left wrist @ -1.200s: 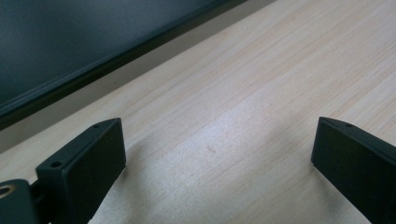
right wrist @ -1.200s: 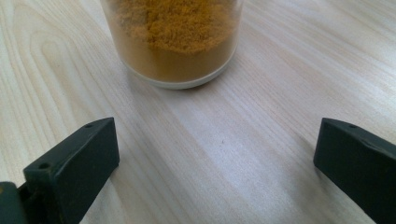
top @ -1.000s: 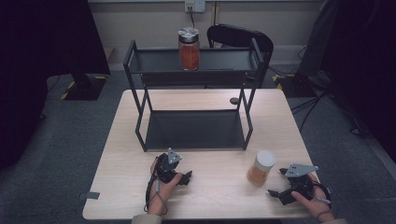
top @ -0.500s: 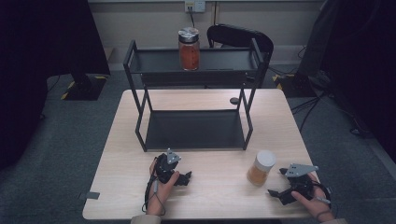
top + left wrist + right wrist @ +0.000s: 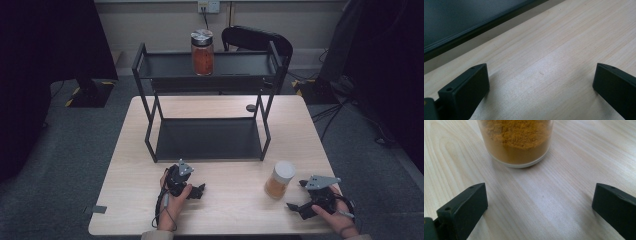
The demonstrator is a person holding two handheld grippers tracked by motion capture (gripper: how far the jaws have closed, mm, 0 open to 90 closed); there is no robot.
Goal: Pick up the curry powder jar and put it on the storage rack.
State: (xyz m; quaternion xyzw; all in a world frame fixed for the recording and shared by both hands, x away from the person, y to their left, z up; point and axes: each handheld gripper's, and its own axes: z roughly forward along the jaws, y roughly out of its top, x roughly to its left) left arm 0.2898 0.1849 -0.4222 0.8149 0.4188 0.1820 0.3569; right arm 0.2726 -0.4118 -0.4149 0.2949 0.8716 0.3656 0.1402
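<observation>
Almost nothing differs from a second ago in the high view: both hands rest at the near edge of the table (image 5: 225, 107) in the same spots, and the jar of orange powder (image 5: 279, 180) stands where it stood. The one change is at the left tongs (image 5: 196, 191): their jaws have just been opening and now stand wide, with only bare wood between them in the left gripper view, the rack's lower shelf (image 5: 461, 22) just ahead. The right tongs (image 5: 295, 207) are also spread wide and empty. In the right gripper view the powder jar (image 5: 516, 142) sits upright straight ahead of them, near but not touched, not yet between the jaws.

Farther back, the black two-tier rack (image 5: 207, 107) carries a red-filled jar (image 5: 202, 52) with a metal lid on its top shelf; its lower shelf is bare.

Judged from this, the work is at its start: both tongs ready, the right lined up to close in on the powder jar, likely bound for the rack.
</observation>
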